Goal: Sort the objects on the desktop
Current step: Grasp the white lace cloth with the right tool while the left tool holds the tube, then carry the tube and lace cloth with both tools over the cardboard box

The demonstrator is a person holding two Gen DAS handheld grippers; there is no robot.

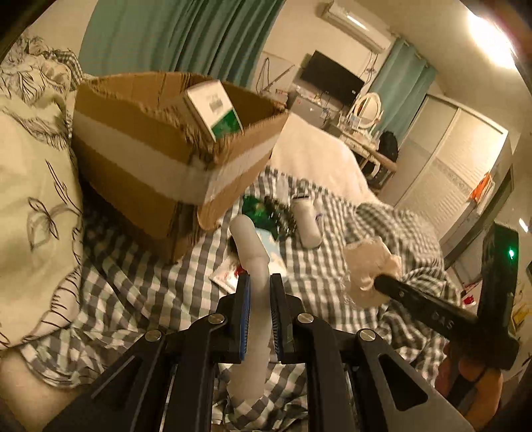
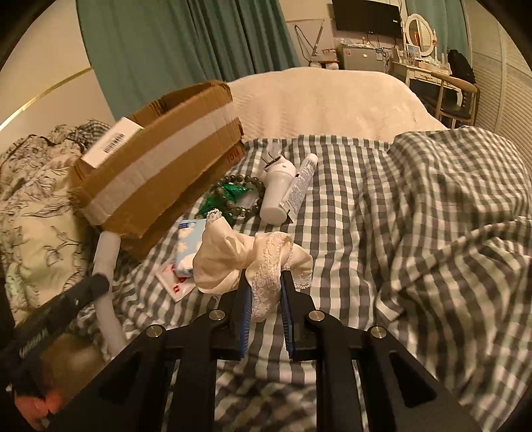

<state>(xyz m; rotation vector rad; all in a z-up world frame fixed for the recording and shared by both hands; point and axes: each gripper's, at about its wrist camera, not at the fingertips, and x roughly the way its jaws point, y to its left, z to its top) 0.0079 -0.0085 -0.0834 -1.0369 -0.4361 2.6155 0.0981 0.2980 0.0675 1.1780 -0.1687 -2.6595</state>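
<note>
While both tools are hanging over the checked bedsheet, the left gripper is clamping a pale bent tube between nearly closed jaws, and the right gripper is pinching a cream lace-trimmed cloth, its jaws drawn in tight on the fabric. Just beyond the cloth, a blue-and-white packet is lying over a red-and-white sachet. Further on, a bead bracelet is circling a green foil wrapper, with a white plug-in device and a white squeeze tube touching side by side. To the left, a floral pillow is sitting beside a taped cardboard box, and a white-and-green carton is leaning inside it; whatever else the box is holding is hidden by its walls. Beyond, a white blanket is covering the bed's far end. Farther back, teal curtains, a wall TV, a dressing table with an oval mirror and slatted wardrobe doors are closing off the room. Small print on the tube is unreadable.
</note>
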